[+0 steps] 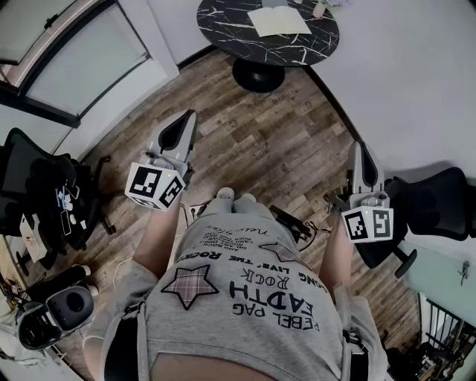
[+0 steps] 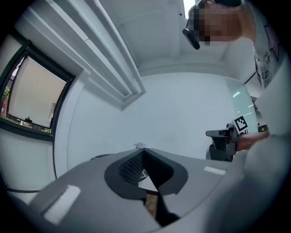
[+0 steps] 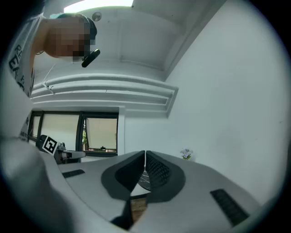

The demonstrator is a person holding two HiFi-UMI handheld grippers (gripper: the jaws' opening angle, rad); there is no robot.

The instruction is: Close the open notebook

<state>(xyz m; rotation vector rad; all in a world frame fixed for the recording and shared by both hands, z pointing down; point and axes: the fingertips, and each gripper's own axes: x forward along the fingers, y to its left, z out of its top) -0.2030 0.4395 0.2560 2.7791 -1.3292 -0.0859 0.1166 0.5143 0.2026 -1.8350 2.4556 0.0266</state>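
I hold both grippers level ahead of my waist, well apart. My left gripper (image 1: 185,121) and right gripper (image 1: 358,151) each have jaws pressed together, empty.

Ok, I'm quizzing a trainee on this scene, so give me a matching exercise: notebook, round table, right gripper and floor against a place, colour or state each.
Things:
1. notebook
2. round table
3. right gripper
4. floor

Descriptions:
A. brown wood planks
B. shut, nothing between the jaws
C. lying open on the table top
D. black with white veins

Pairs: 1-C; 2-D; 3-B; 4-A
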